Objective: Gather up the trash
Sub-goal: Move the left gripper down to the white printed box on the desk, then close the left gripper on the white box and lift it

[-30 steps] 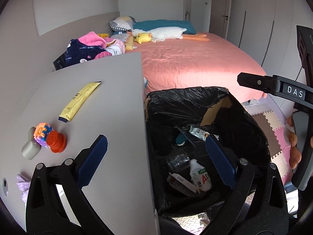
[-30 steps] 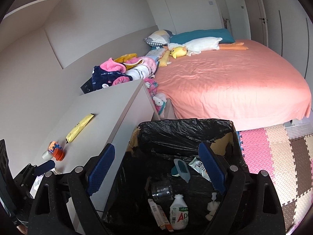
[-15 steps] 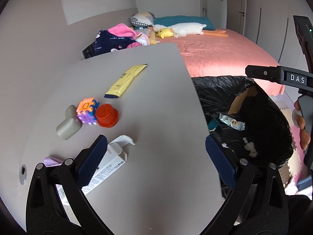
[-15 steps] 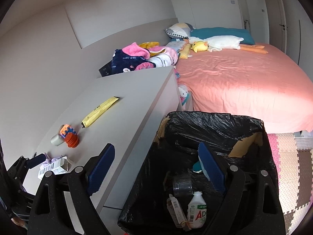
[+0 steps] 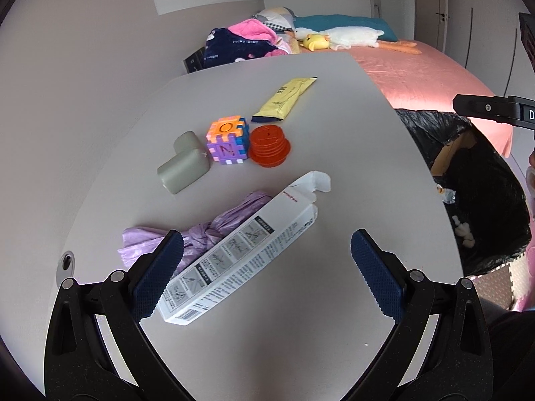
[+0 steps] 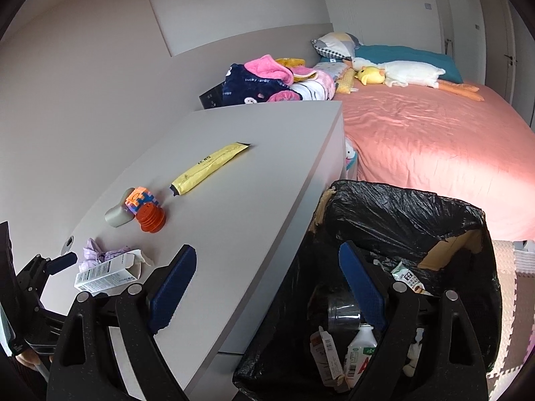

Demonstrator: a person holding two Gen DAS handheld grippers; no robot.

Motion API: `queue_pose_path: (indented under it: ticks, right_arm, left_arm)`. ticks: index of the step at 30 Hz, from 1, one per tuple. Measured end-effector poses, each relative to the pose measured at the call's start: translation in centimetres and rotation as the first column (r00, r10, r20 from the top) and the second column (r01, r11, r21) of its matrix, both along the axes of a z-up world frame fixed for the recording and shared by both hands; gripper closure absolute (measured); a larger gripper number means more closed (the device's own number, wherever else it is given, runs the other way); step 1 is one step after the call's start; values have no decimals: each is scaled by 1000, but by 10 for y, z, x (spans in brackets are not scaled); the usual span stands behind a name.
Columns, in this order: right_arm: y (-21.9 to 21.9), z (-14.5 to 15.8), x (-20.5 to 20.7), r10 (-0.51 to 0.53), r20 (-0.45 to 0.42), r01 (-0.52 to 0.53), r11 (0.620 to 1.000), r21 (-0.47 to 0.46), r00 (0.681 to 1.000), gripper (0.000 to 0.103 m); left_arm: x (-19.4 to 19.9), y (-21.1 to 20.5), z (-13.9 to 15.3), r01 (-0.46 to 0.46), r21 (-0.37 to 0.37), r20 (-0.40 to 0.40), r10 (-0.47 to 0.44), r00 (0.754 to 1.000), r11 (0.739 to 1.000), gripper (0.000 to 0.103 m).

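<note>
Left wrist: printed cardboard carton (image 5: 245, 254) overlaps crumpled lilac plastic (image 5: 197, 237).

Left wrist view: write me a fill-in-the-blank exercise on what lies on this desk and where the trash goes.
1. The white carton lies partly on top of a crumpled ____ plastic bag.
2. The orange cap sits touching the ____ puzzle cube, on the side away from the grey block.
3. The yellow sachet lies flat, ____ the cap from the camera.
4. The bin beside the desk is lined with a ____ bag.

Missing words: purple; multicoloured; beyond; black
</note>
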State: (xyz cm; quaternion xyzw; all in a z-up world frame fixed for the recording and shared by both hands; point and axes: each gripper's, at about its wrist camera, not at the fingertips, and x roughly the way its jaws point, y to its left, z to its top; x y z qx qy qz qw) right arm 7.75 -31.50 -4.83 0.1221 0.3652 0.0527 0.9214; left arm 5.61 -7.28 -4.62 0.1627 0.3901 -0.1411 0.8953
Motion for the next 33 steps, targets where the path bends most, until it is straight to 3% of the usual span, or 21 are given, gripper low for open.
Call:
queue_pose_path:
  ticks: [10, 16, 19, 25, 30, 33]
  right_arm:
    - [4, -7, 7, 8, -21, -8, 1000, 4, 1000, 16]
    - [3, -11, 8, 7, -28, -7, 1000, 10, 1000, 16]
    - [6, -14, 9, 13, -34, -13, 1000, 6, 999, 16]
    - [11, -15, 8, 21, -35, -21, 1000, 2, 999, 16]
    - [16, -15, 8, 29, -38, -29, 1000, -3, 999, 16]
    - [17, -14, 6, 31, -34, -31, 999, -9, 999, 16]
  left_arm:
    - [19, 16, -15, 0, 69, -25, 2, 1000, 998, 7]
    - [17, 10, -27, 39, 94, -68, -32, 997, 995, 26]
    - [13, 8, -29, 48, 106, -64, -41, 997, 993, 29]
    - [6, 9, -22, 68, 66, -69, -64, 996, 995, 48]
    - [1, -2, -29, 148, 95, -90, -139, 986, 985, 48]
    - [5, -5, -29, 167, 68, -112, -158, 981, 984, 48]
